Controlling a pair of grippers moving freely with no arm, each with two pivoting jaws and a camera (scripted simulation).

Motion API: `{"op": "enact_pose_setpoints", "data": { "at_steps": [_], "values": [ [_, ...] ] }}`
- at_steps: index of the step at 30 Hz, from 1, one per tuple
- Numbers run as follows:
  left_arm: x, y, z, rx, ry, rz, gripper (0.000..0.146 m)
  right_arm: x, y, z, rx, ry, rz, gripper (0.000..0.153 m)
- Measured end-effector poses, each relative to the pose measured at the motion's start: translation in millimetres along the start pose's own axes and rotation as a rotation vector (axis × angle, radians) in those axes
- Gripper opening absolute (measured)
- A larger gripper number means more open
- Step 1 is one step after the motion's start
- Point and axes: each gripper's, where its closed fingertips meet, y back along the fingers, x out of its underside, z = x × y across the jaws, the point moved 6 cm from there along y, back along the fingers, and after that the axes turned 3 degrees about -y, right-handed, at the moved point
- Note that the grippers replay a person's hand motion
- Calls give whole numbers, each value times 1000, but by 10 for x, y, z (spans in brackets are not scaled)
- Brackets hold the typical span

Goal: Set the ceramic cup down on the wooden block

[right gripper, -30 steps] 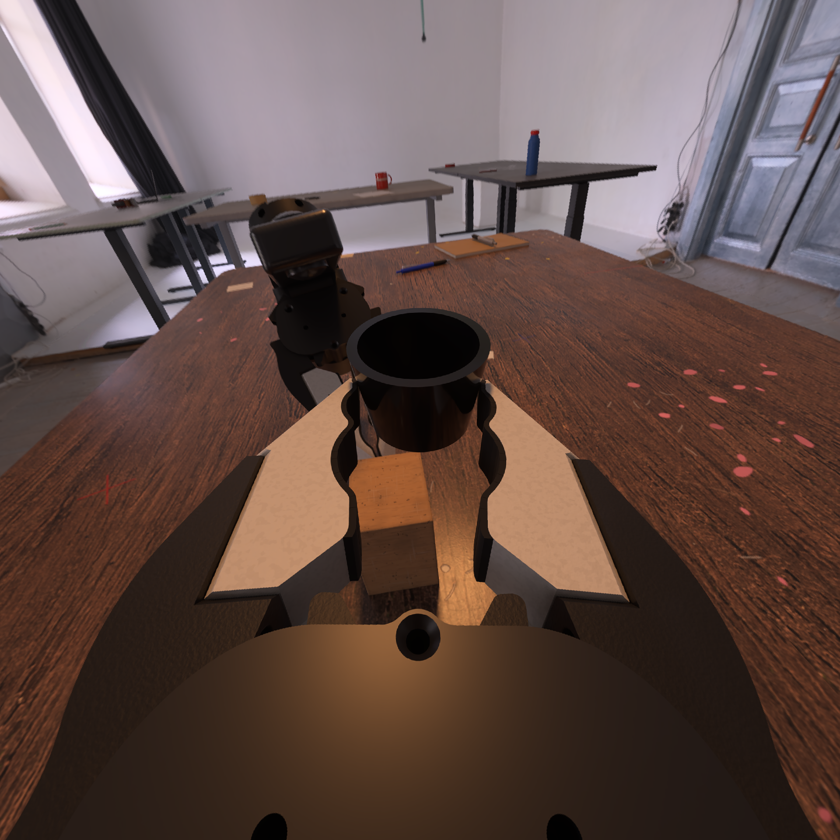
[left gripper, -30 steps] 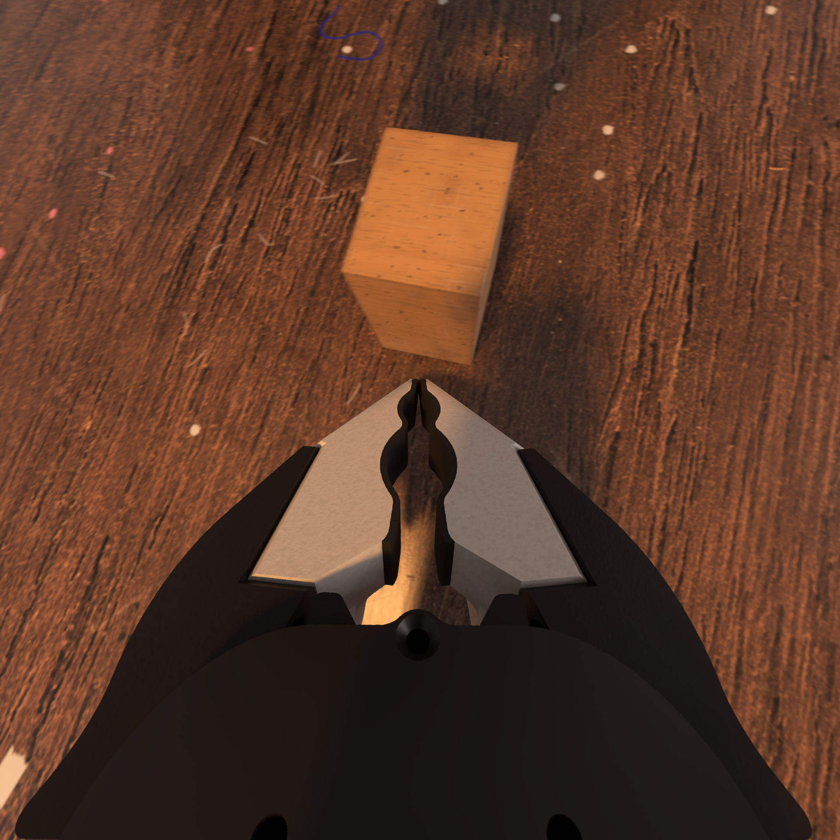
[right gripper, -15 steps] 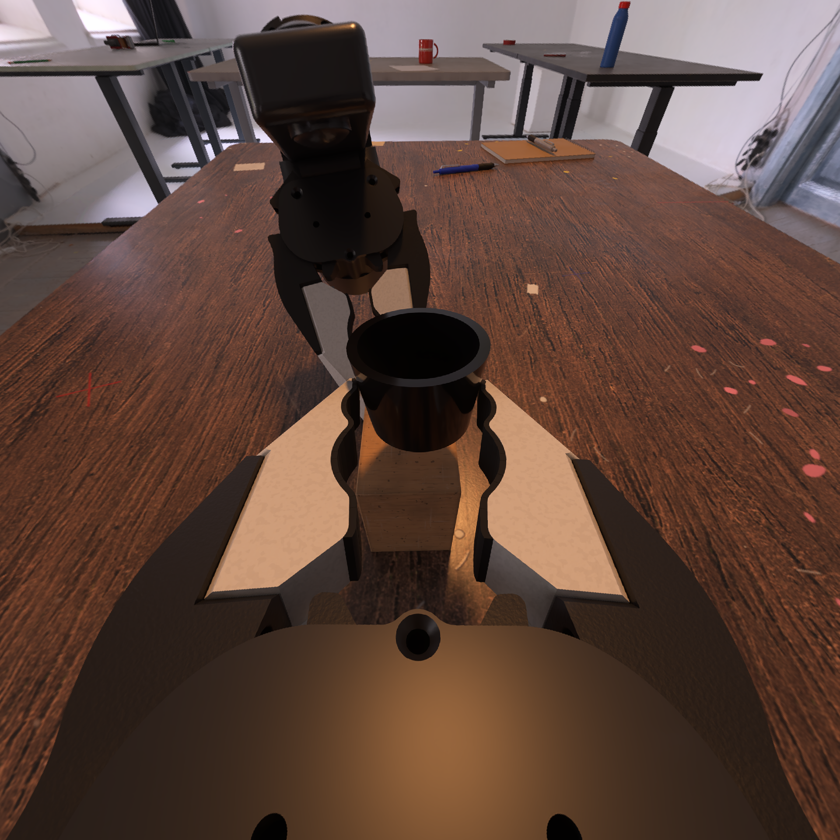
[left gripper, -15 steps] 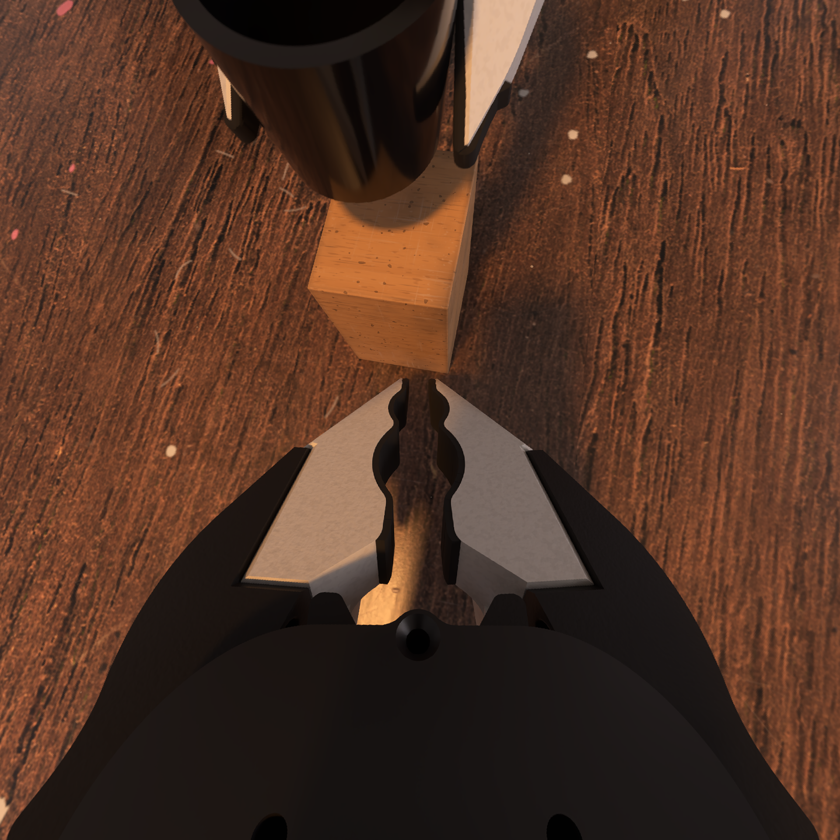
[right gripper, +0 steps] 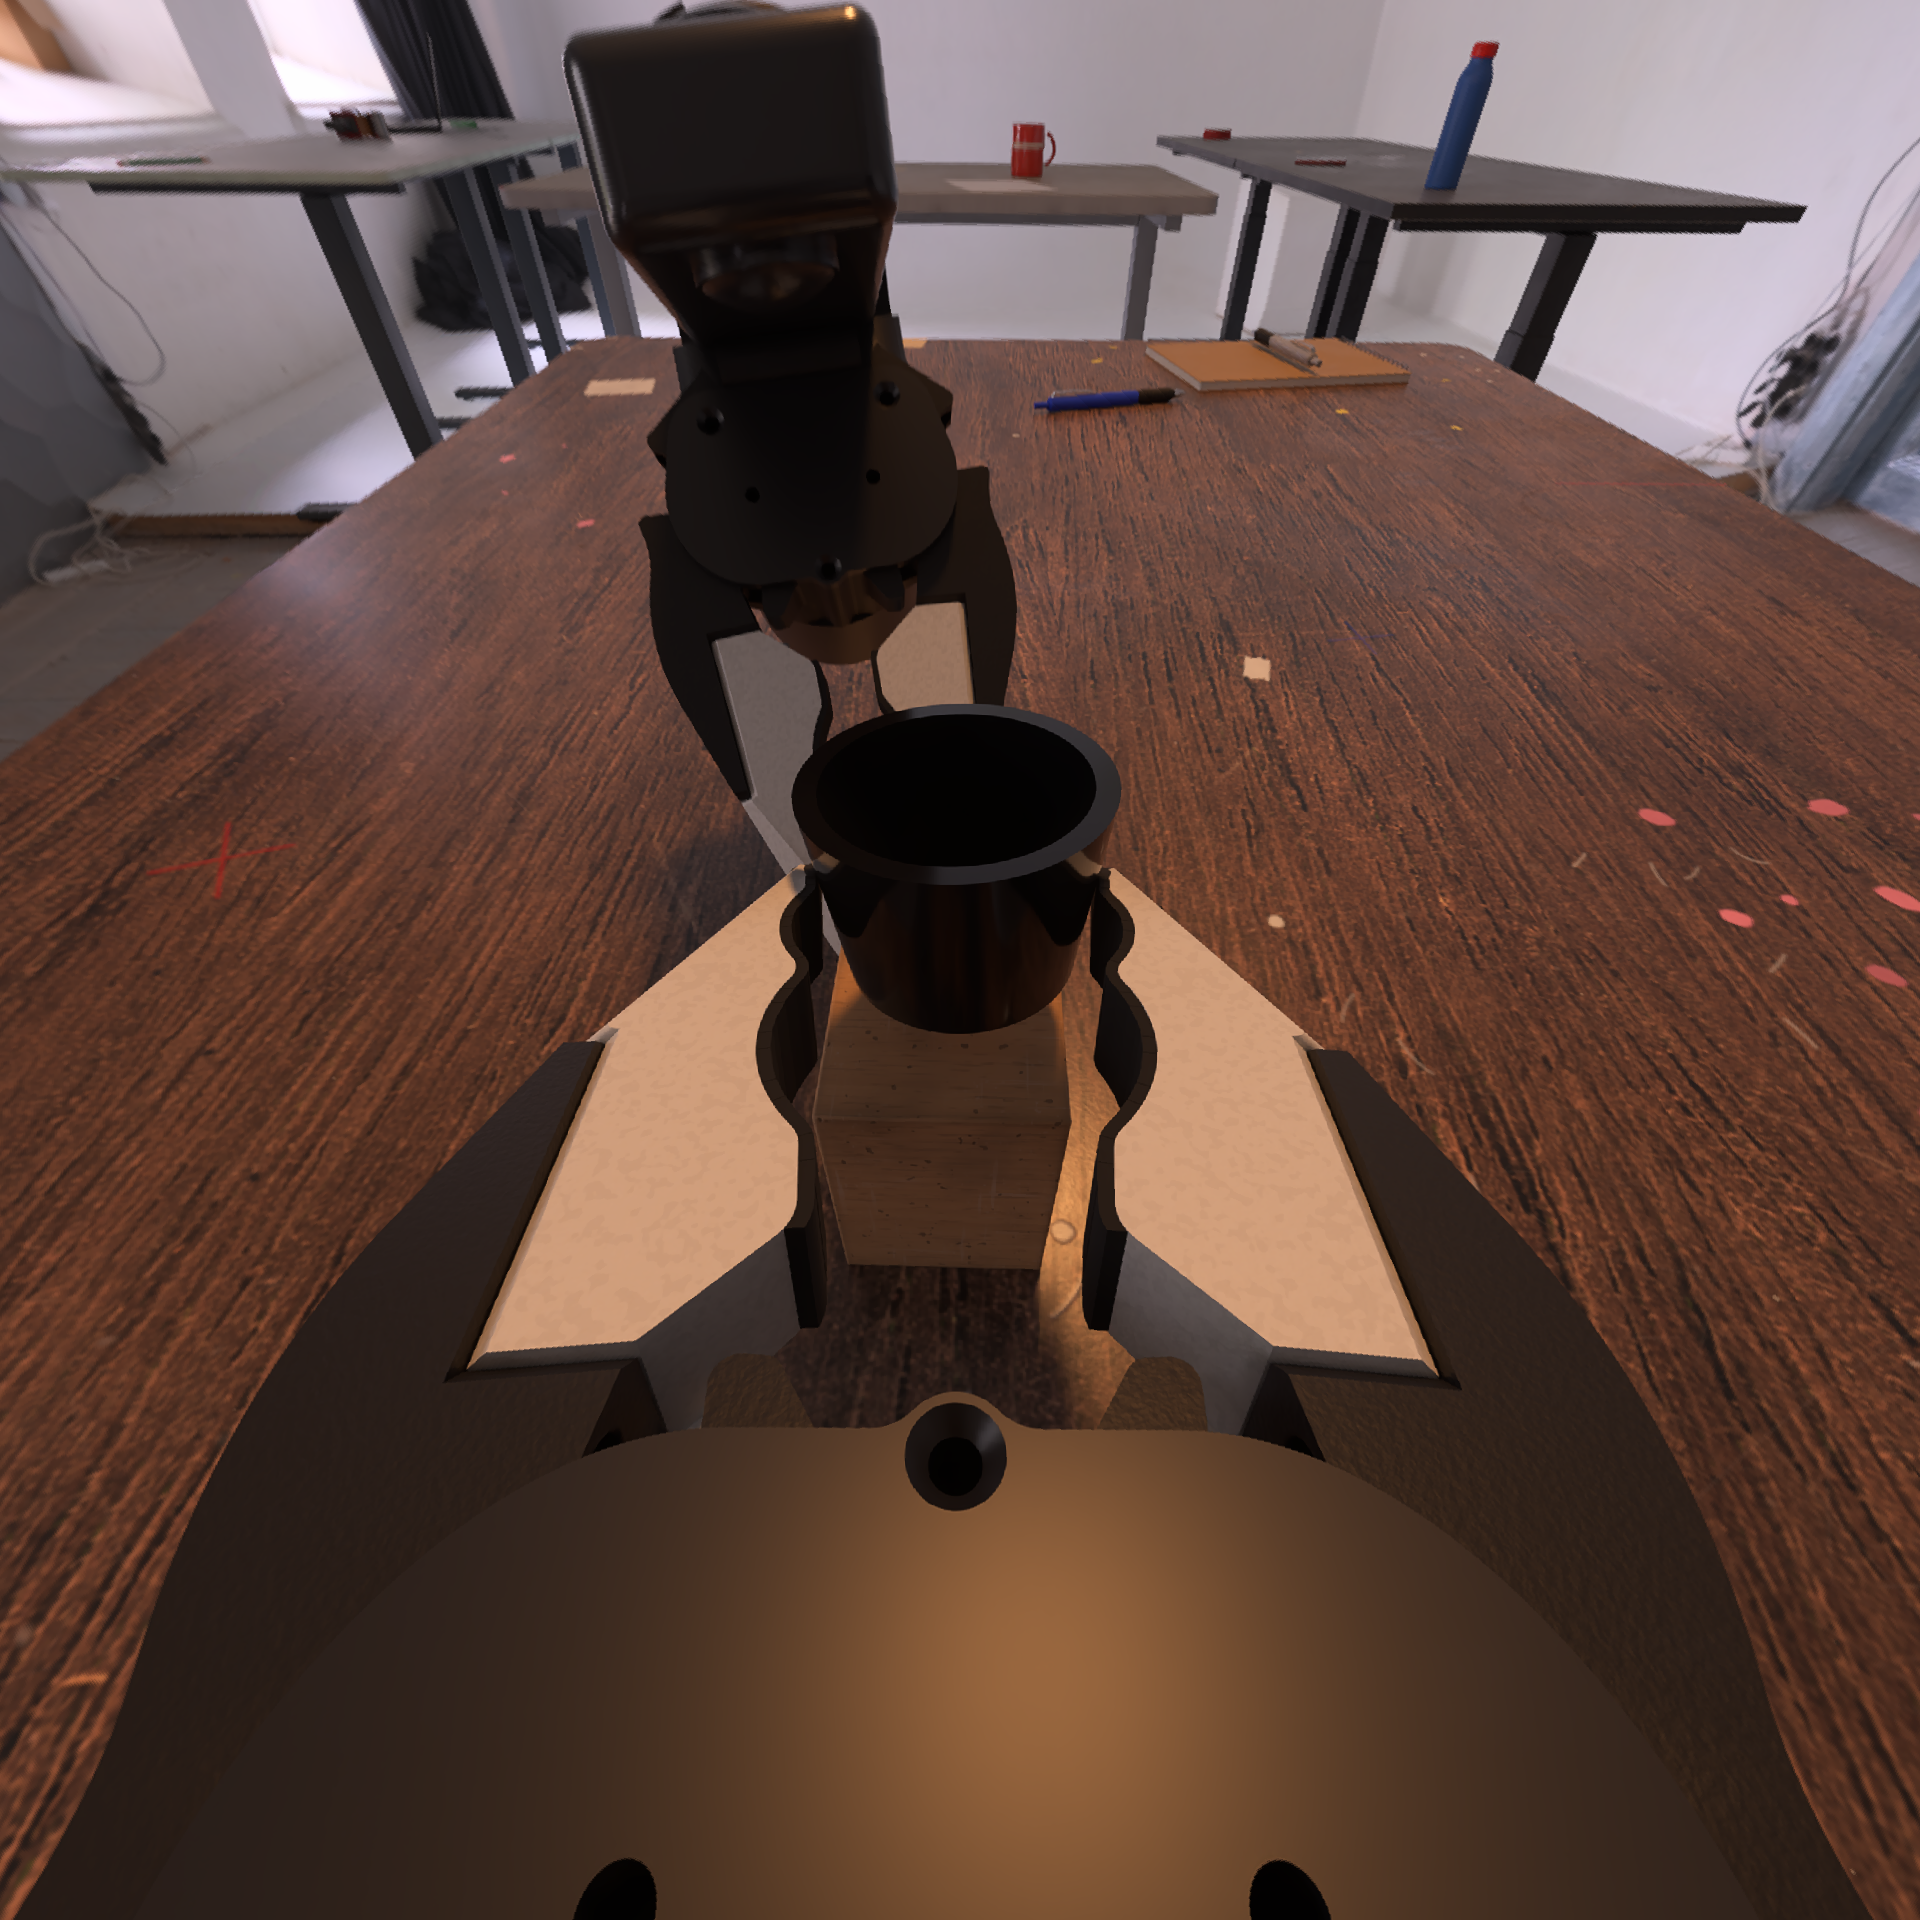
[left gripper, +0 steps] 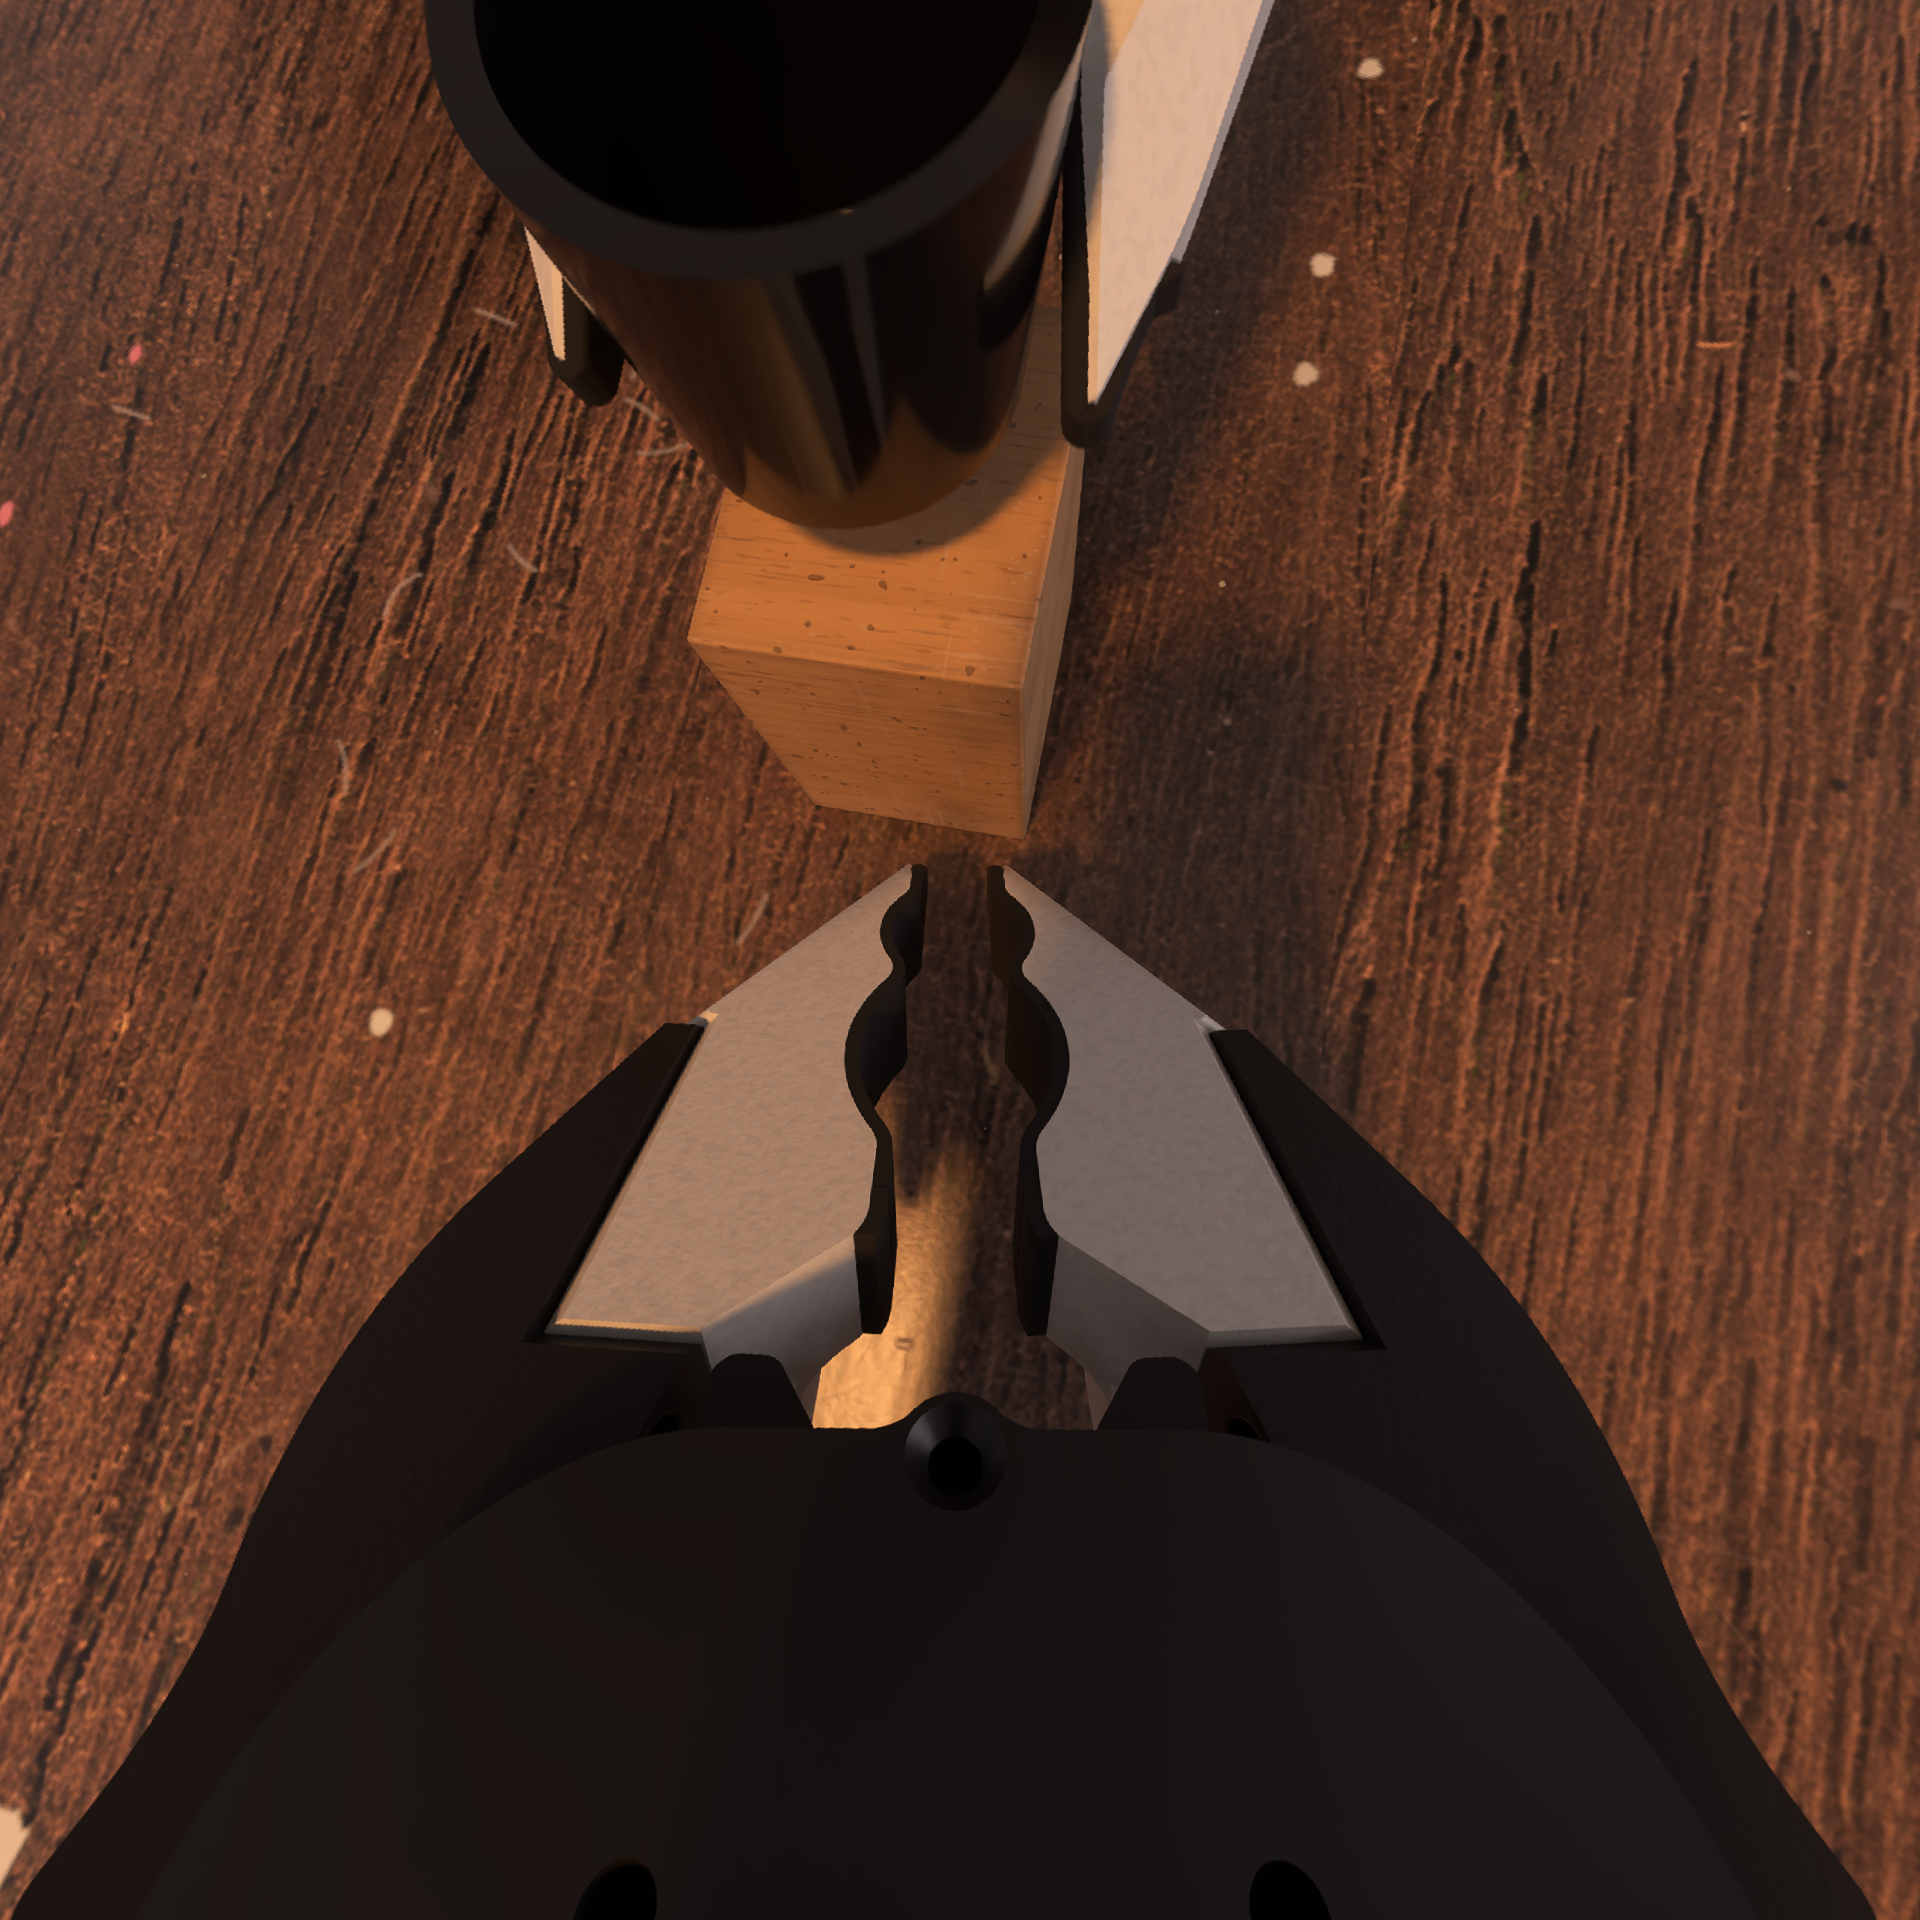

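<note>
My right gripper (right gripper: 954,875) is shut on a black ceramic cup (right gripper: 956,883), held upright by its wall just under the rim. The cup's base is over the top of the wooden block (right gripper: 940,1143), very close to it; I cannot tell if they touch. In the left wrist view the cup (left gripper: 821,312) covers the far half of the block (left gripper: 883,665), with the right gripper's fingers (left gripper: 1143,208) on either side. My left gripper (left gripper: 956,873) is empty, its jaws a narrow gap apart, tips just short of the block. It faces the right gripper (right gripper: 847,696) from behind the cup.
The dark wooden table (right gripper: 1455,727) carries a blue pen (right gripper: 1107,398) and a tan notebook (right gripper: 1278,364) at its far end, and a red cross mark (right gripper: 220,854) at left. Other desks stand behind with a red mug (right gripper: 1029,149) and a blue bottle (right gripper: 1460,114).
The right gripper has brought the cup in over the block and lower. The left gripper's jaws, shut a second ago, have parted a little.
</note>
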Motion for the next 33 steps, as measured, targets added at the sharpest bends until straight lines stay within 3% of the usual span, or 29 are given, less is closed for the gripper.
{"op": "enact_pose_setpoints", "data": {
  "at_steps": [33],
  "values": [
    [48, -36, -7, 0, -6, 46, 13, 47, -11, 4, 47, 35, 27, 52]
  ]
}}
